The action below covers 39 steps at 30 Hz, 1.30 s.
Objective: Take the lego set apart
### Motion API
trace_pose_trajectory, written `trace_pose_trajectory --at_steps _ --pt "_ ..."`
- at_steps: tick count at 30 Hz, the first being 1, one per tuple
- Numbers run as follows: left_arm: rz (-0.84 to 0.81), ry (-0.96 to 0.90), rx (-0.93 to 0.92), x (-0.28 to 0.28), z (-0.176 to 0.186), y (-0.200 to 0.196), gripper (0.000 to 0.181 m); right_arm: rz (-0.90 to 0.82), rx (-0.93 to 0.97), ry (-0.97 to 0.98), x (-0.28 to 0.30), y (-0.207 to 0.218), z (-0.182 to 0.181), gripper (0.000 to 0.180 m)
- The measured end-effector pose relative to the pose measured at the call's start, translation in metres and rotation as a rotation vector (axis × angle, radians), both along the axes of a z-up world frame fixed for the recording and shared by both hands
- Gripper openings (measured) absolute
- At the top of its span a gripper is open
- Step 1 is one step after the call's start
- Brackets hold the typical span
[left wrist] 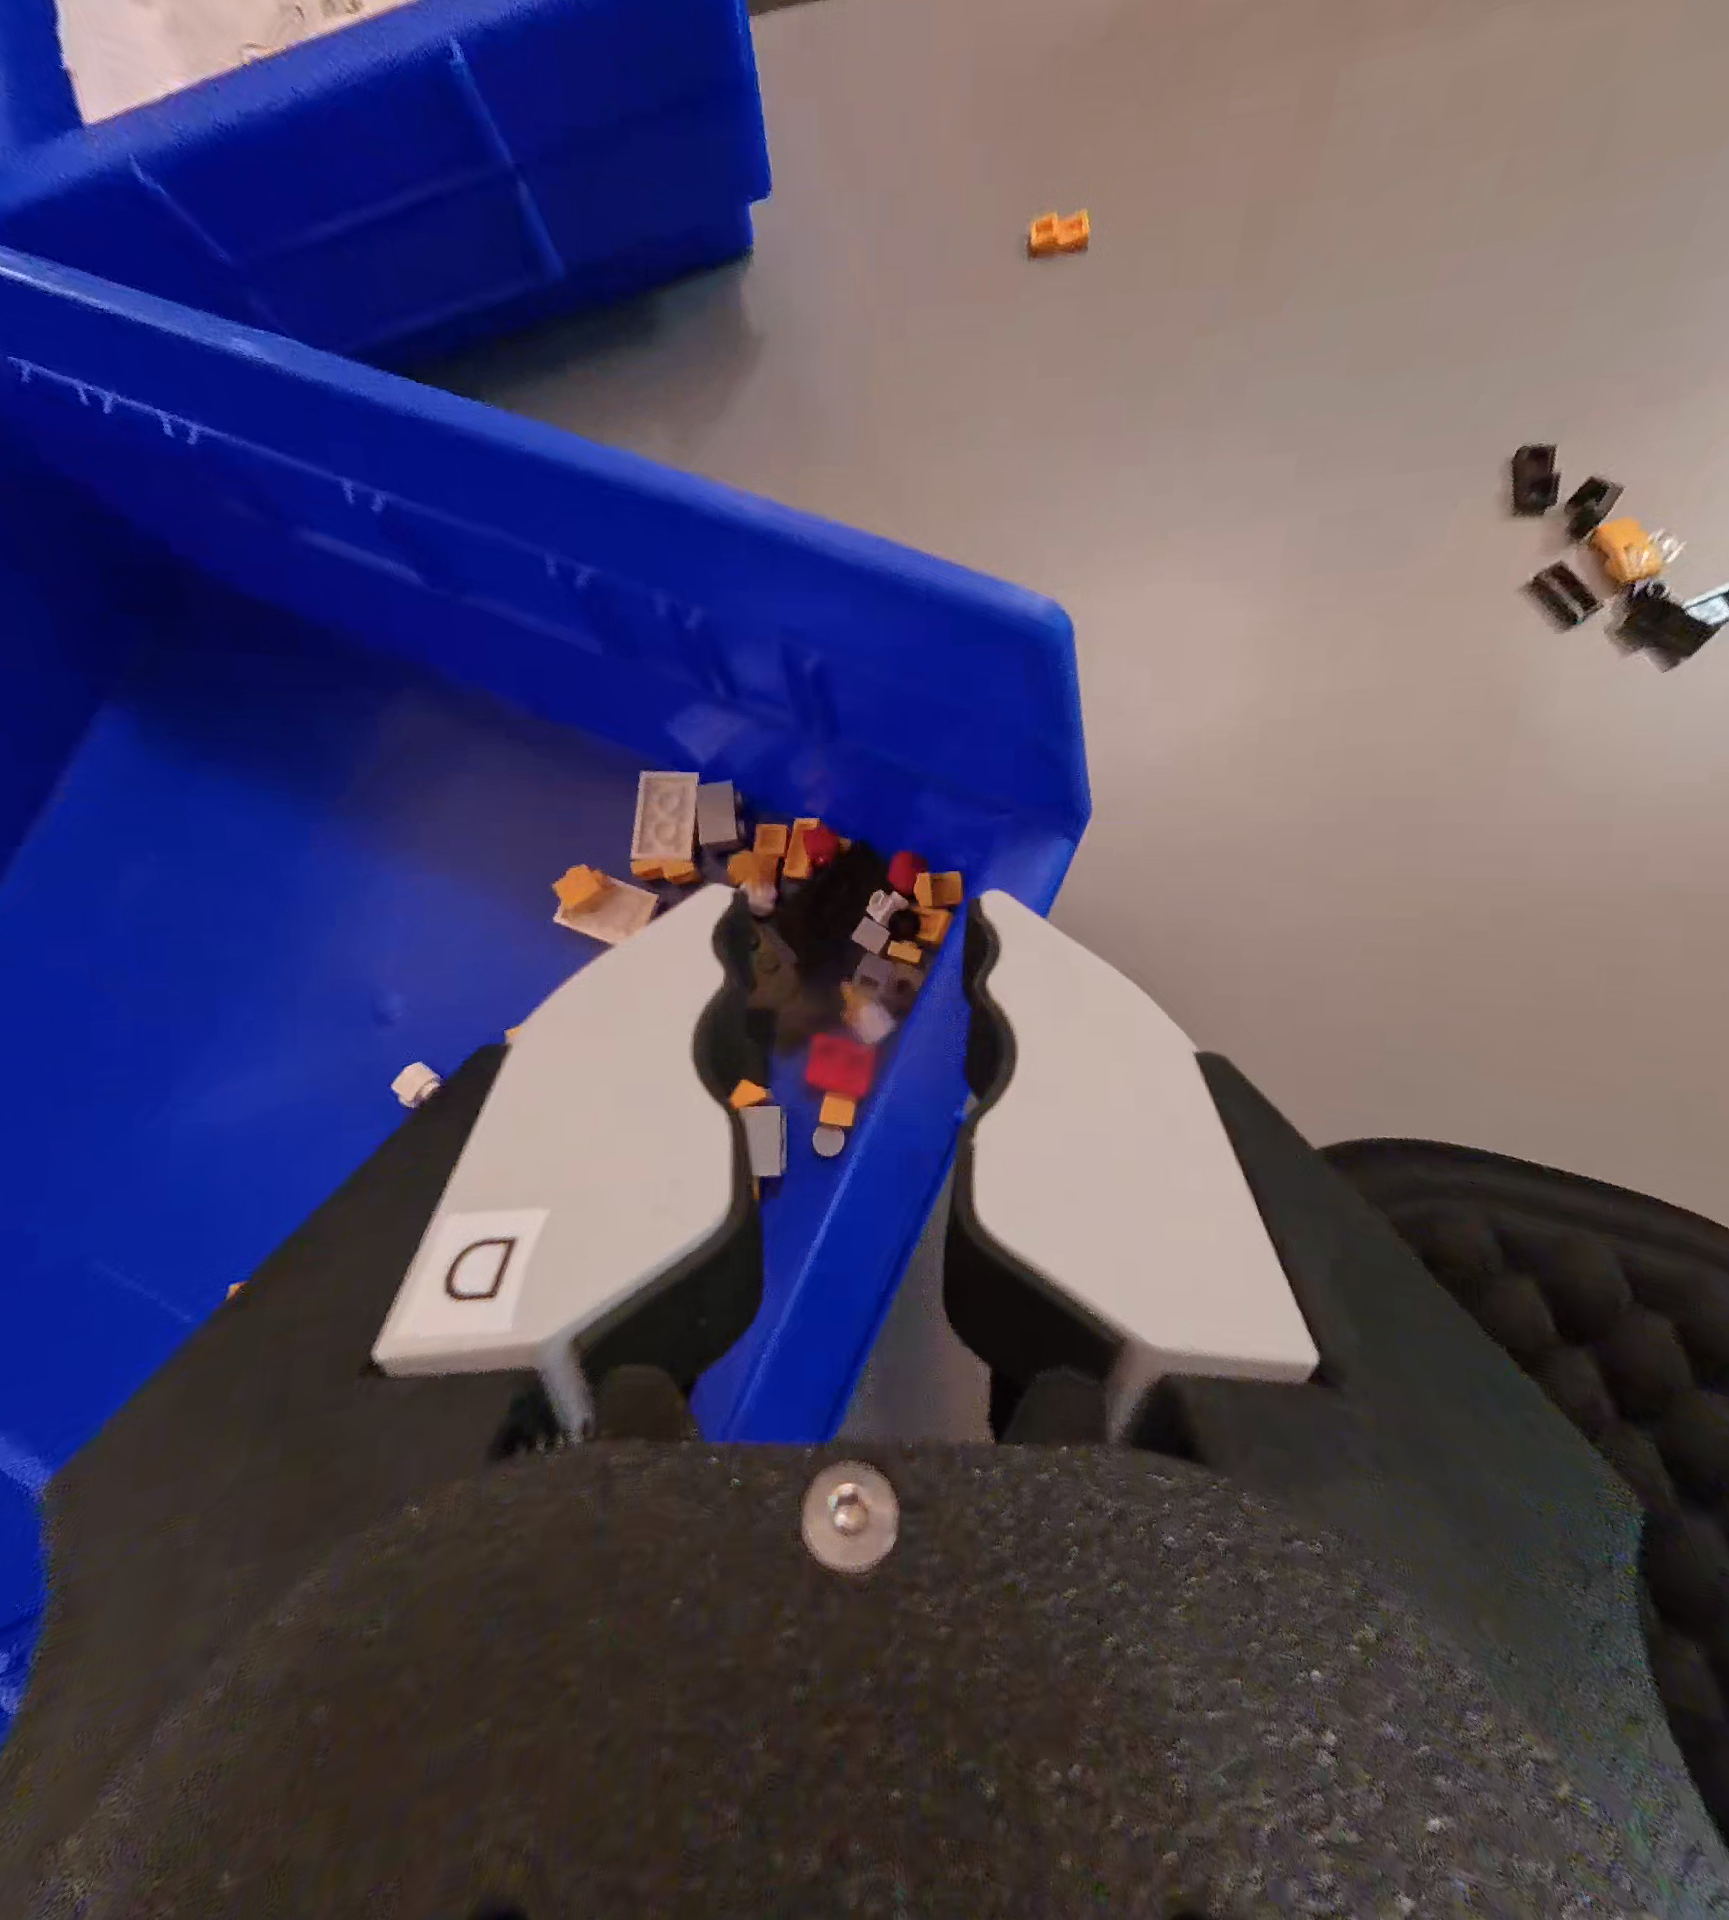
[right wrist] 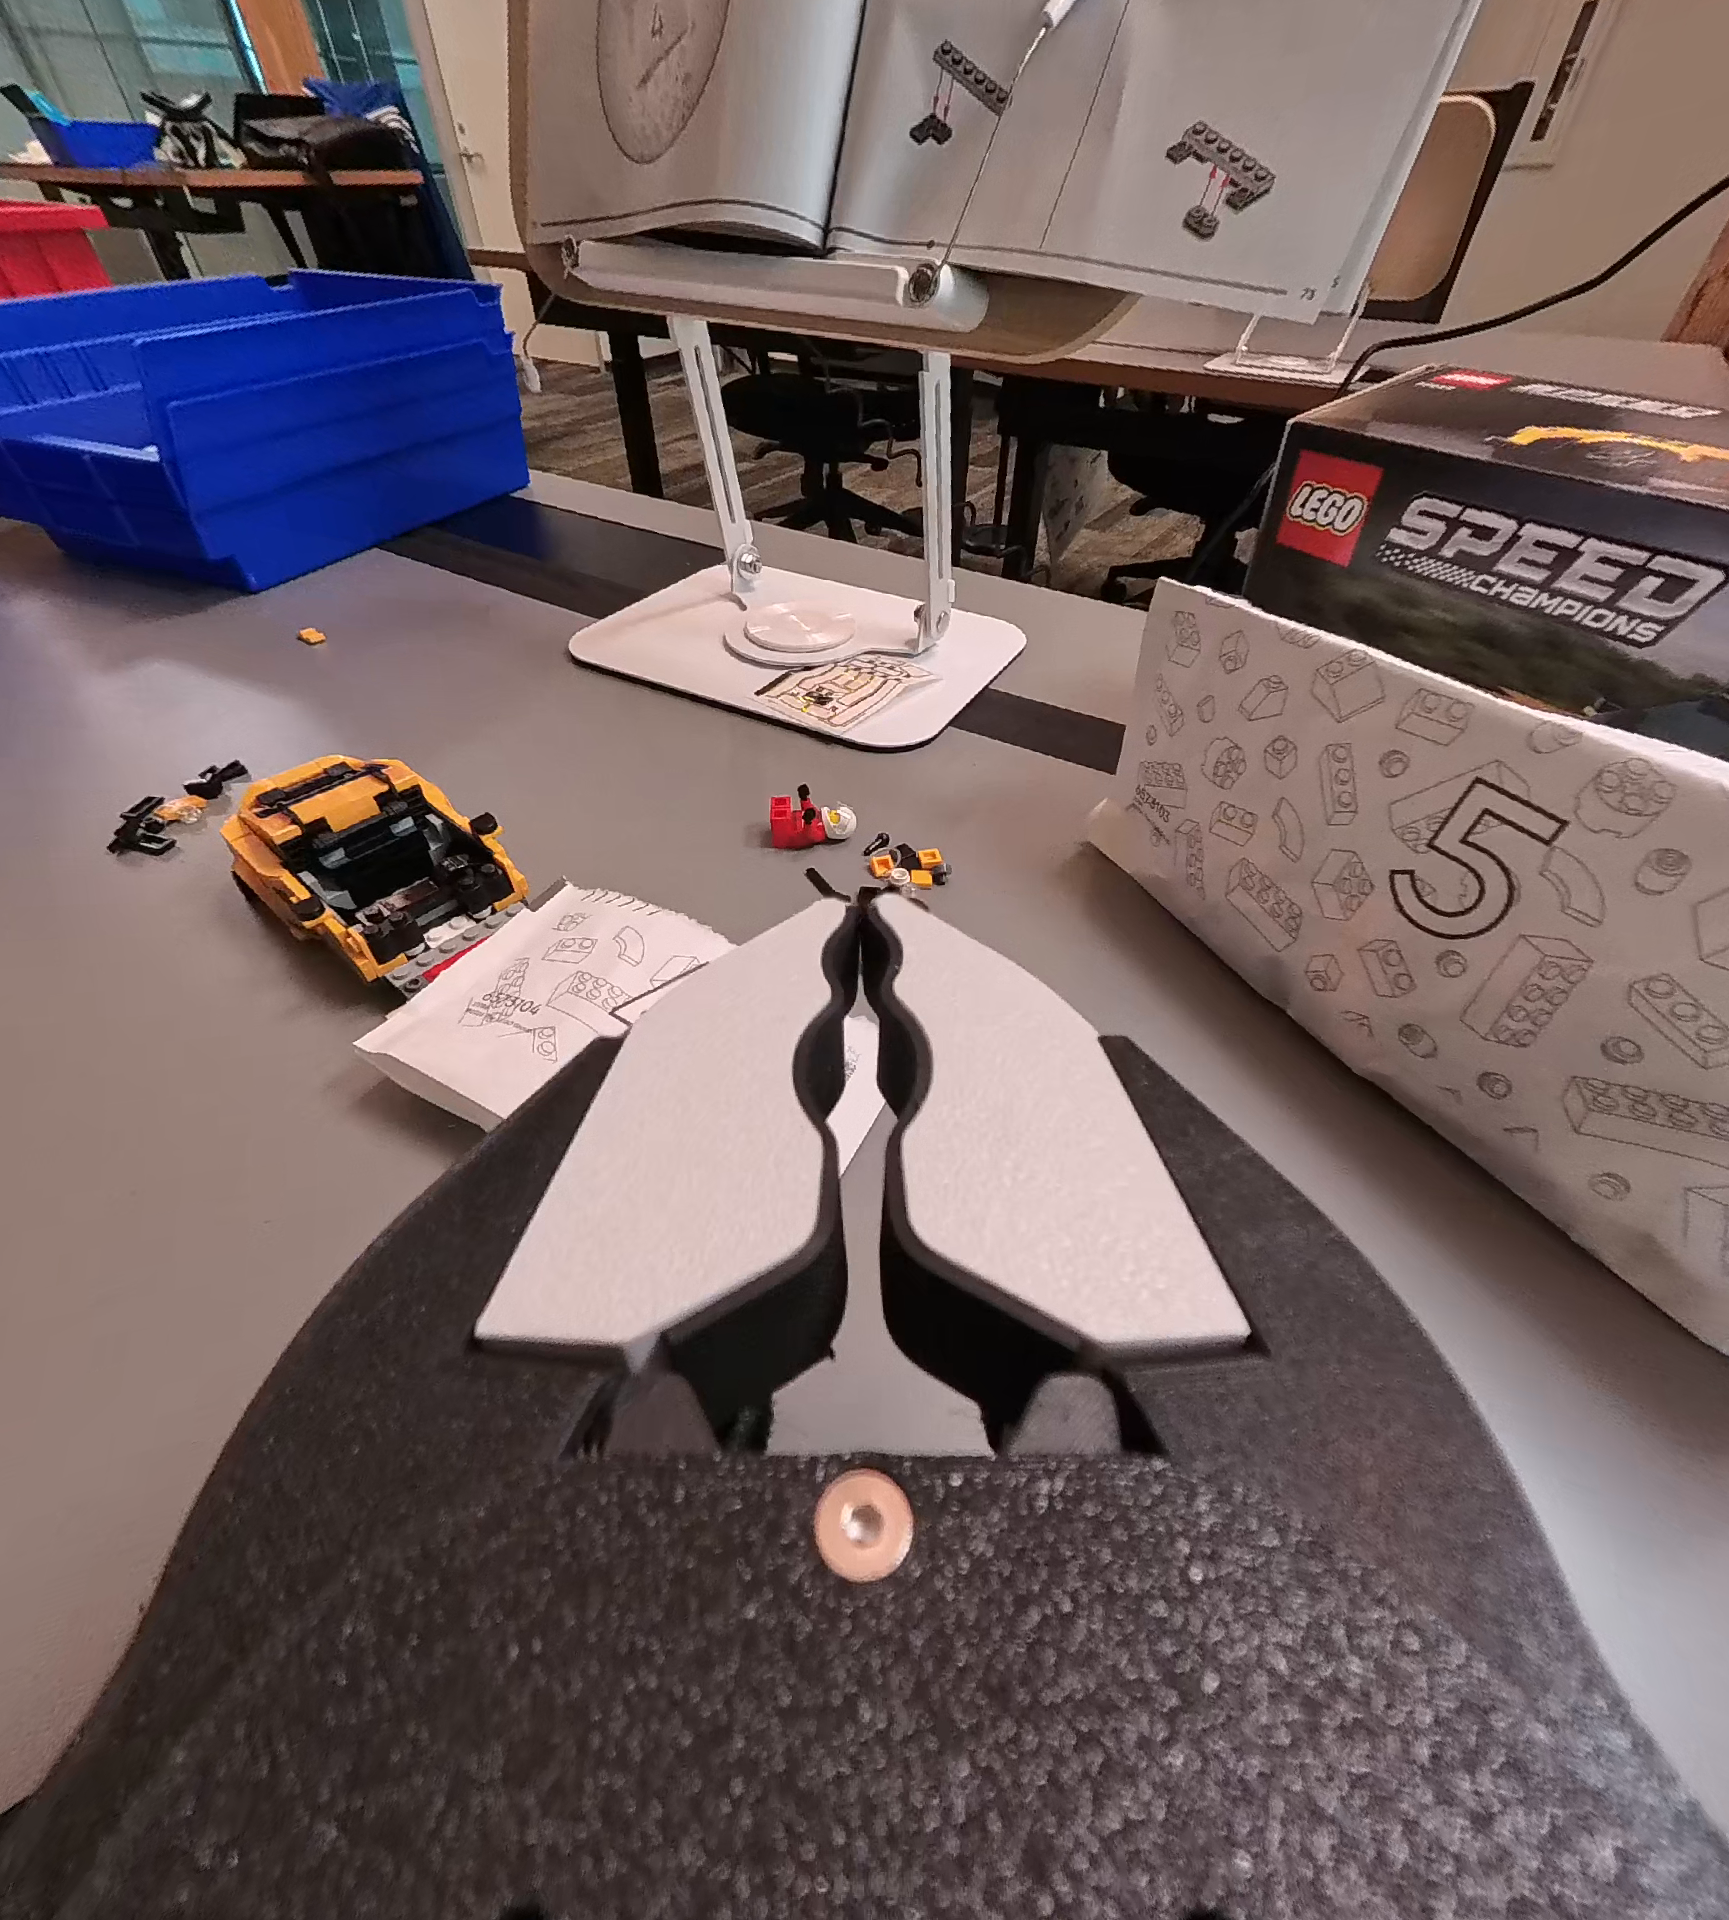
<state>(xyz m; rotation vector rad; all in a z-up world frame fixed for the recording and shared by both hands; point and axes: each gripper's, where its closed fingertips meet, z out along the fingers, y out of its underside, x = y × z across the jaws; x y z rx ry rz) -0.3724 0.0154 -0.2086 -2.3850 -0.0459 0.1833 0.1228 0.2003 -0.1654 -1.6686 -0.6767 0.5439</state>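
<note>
Two hand-held grippers in play. Left hand-held gripper (left wrist: pixel 844 930) straddles the near wall of the blue bin (left wrist: pixel 486 582), one finger inside, one outside; the jaws look clamped on the wall, and the bin looks tipped. Loose bricks (left wrist: pixel 818 935) sit heaped in the bin's corner: orange, red, grey, black, small hard plastic, studded tops.

Right hand-held gripper (right wrist: pixel 862 909) hovers over the table (right wrist: pixel 112 1195), jaws almost closed, nothing between them.

Progress, judged: partway. The car (right wrist: pixel 372 862) stands on the table well left of the right hand-held gripper, yellow and black, roof off, chassis and sides not yet stripped; it rests partly on a printed paper bag (right wrist: pixel 527 997). A few black and orange bits (right wrist: pixel 159 816) lie just left of it; a red piece with a minifigure (right wrist: pixel 813 823) and more small parts (right wrist: pixel 907 862) lie near the fingertips. One orange plate (left wrist: pixel 1057 233) lies alone on the smooth grey table.

Left to do: most of the car body.
</note>
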Motion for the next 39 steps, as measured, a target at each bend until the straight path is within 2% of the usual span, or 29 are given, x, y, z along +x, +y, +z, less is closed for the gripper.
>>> trace_pose_trajectory --at_steps 2,4,6,7,9,13,15,18,29,36,39 --pt "-0.028 0.023 0.026 0.007 0.004 0.003 0.041 0.002 -0.004 -0.002 0.0 0.0 -0.001 0.0" --pt "-0.1 0.025 0.096 0.027 0.018 0.009 0.031 0.001 -0.006 -0.002 0.0 0.0 -0.002 0.0" --pt "-0.251 -0.032 0.156 0.069 0.029 0.018 0.02 0.002 -0.009 -0.002 0.0 0.001 -0.003 0.0" --pt "-0.312 -0.066 0.164 0.089 0.029 0.024 0.021 0.003 -0.011 -0.002 -0.001 0.001 -0.003 0.0" --pt "-0.406 -0.082 0.119 0.12 0.015 0.036 0.025 0.005 -0.01 -0.003 -0.001 0.0 -0.003 0.0" --pt "-0.486 -0.107 0.007 0.152 -0.026 0.07 0.035 0.0 -0.001 0.003 0.0 0.0 0.0 0.0" --pt "-0.505 -0.175 -0.046 0.164 -0.044 0.082 0.042 -0.004 0.002 0.006 0.002 0.0 0.002 0.0" --pt "-0.512 -0.159 -0.089 0.169 -0.06 0.093 0.048 -0.007 0.003 0.01 0.003 0.001 0.003 0.0" --pt "-0.564 -0.14 -0.055 0.182 -0.061 0.097 0.01 -0.003 -0.01 0.007 0.002 0.002 -0.001 0.0" --pt "-0.587 -0.134 -0.053 0.182 -0.059 0.091 0.008 -0.003 -0.009 0.005 0.002 0.001 -0.001 0.0" --pt "-0.582 -0.155 0.025 0.179 -0.036 0.085 0.008 -0.007 -0.007 0.008 0.003 0.002 0.0 0.0"
